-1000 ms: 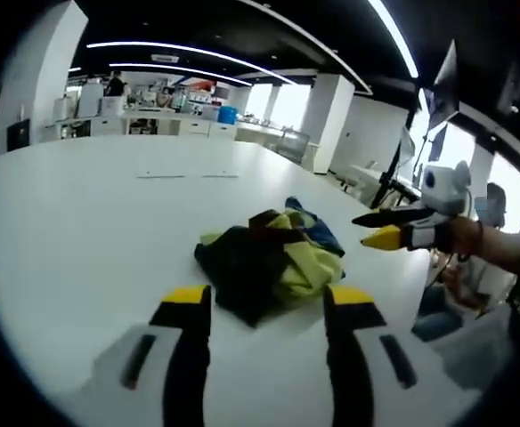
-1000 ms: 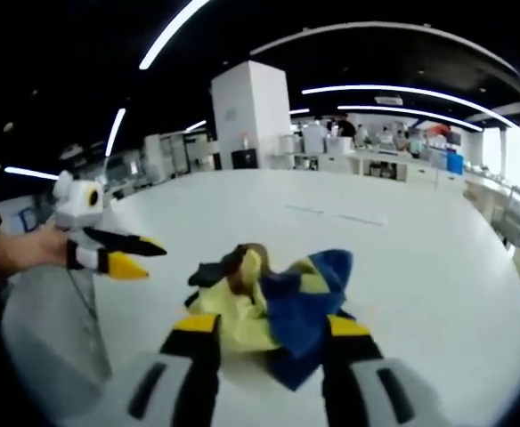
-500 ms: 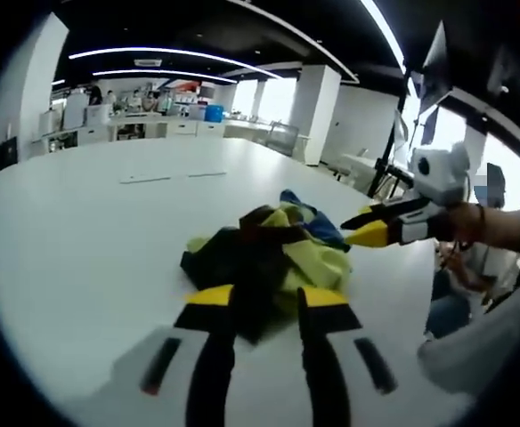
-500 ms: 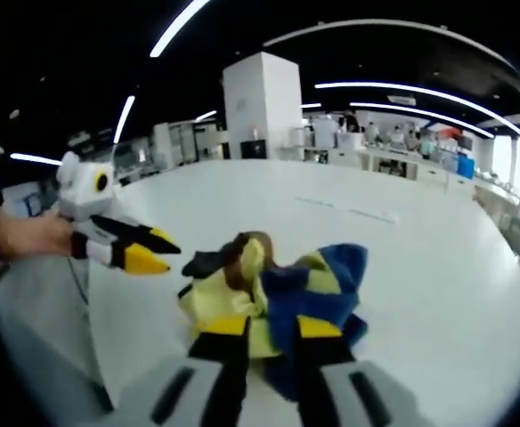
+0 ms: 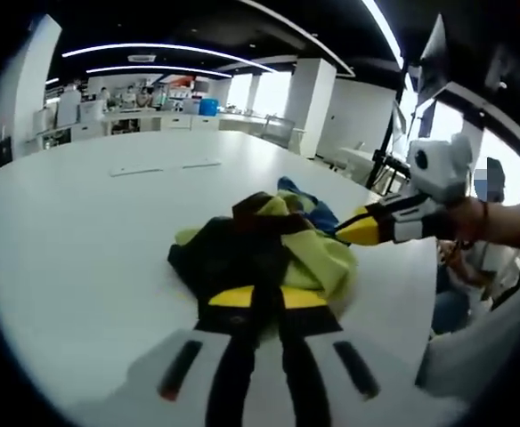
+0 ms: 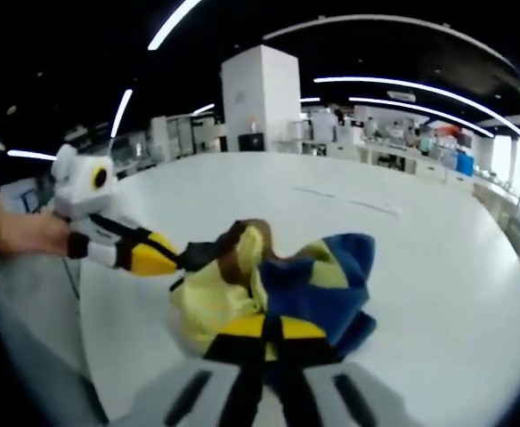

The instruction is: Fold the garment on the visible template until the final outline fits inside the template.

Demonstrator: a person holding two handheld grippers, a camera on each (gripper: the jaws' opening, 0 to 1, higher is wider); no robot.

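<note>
**Both grippers pinched on a crumpled garment**

A bunched garment (image 5: 269, 253) in black, yellow-green and blue lies in a heap on the white table (image 5: 73, 231), near its near edge. In the left gripper view the left gripper (image 5: 262, 298) has its jaws drawn together on the near black fold. The right gripper (image 5: 353, 231) comes in from the right, its yellow tips at the yellow-green cloth. In the right gripper view the right gripper (image 6: 269, 327) is pinched closed on the near blue and yellow cloth (image 6: 278, 285), while the left gripper (image 6: 166, 258) meets the heap's left side. Two thin strips (image 5: 162, 166) lie far across the table.
</note>
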